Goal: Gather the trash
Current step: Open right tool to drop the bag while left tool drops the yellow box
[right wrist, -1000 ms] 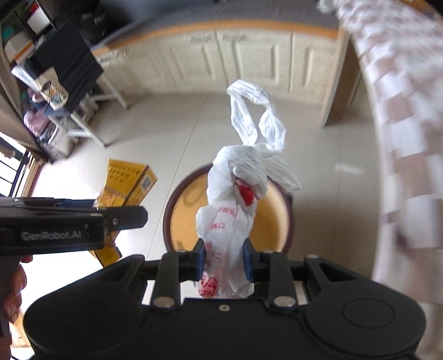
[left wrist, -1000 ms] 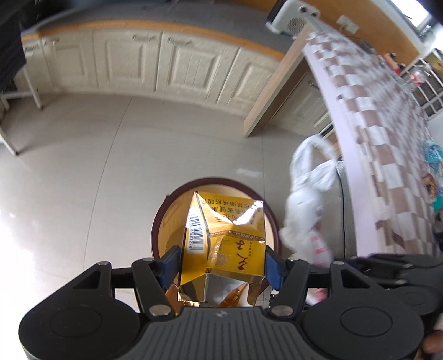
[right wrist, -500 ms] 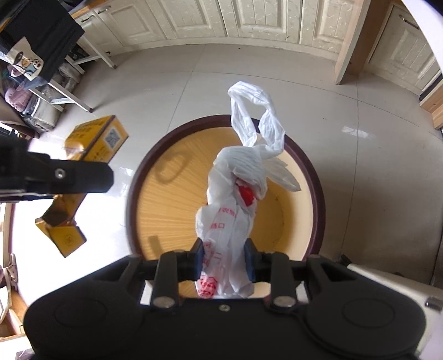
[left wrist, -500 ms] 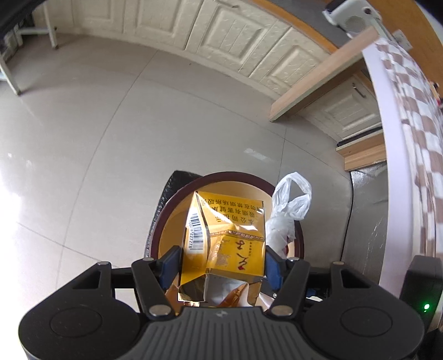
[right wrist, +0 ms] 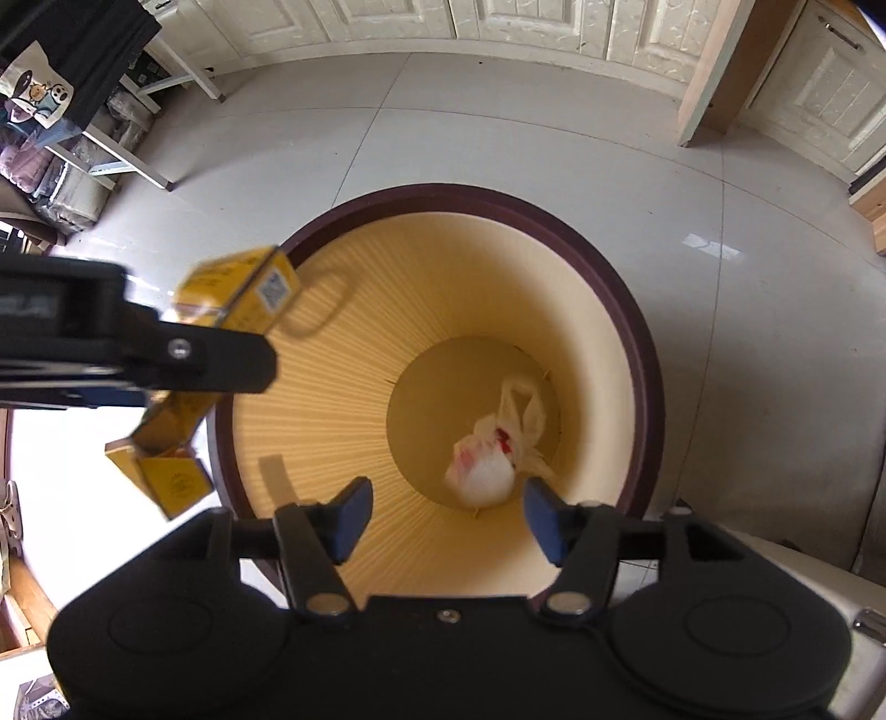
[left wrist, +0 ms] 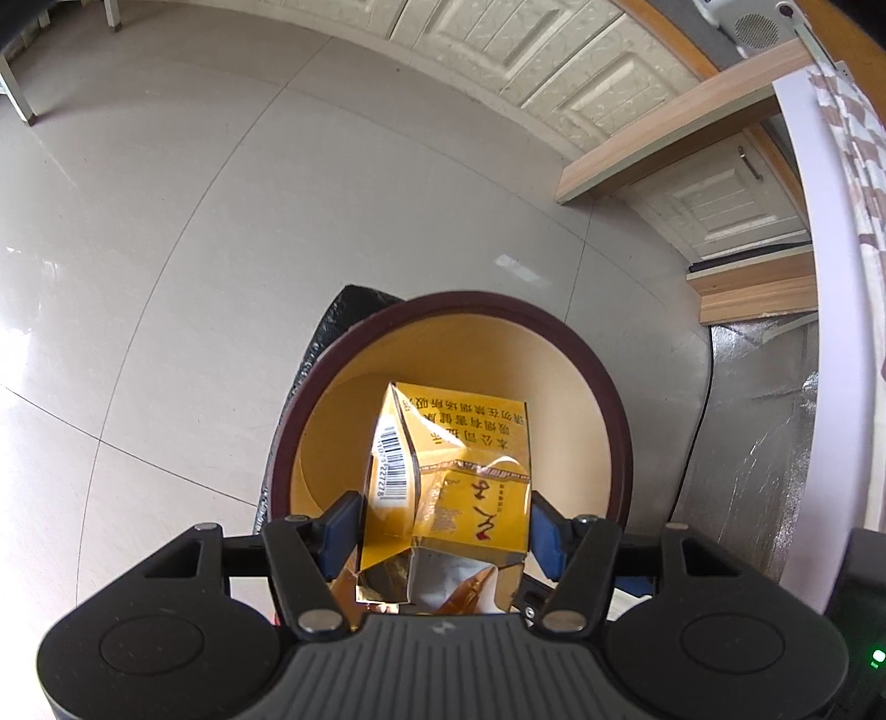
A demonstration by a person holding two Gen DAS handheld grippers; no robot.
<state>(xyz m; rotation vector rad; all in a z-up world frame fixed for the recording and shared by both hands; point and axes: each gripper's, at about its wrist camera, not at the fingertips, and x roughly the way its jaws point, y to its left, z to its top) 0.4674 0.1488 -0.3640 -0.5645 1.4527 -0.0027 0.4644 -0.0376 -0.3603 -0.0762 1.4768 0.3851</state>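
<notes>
two pieces of trash show: a crumpled yellow carton (left wrist: 448, 487) and a knotted white plastic bag (right wrist: 495, 451). the carton is clamped between the blue pads of the left gripper (left wrist: 443, 526), its long axis running away from the camera, the barcode face on its left side and a torn, foil-lined end nearest the gripper body; it hangs over the near left rim of the round bin (left wrist: 603, 387). the bag lies blurred on the bin's flat bottom, right of centre, loops pointing away from the camera. the right gripper (right wrist: 446, 518) hovers above the bin's mouth with its fingers spread wide and nothing between them. the bin has a dark maroon rim and a ribbed, pale yellow inner wall narrowing downward. glossy grey floor tiles (left wrist: 166, 221) lie open to the left; cream panelled cabinets (right wrist: 498, 22) stand beyond.
</notes>
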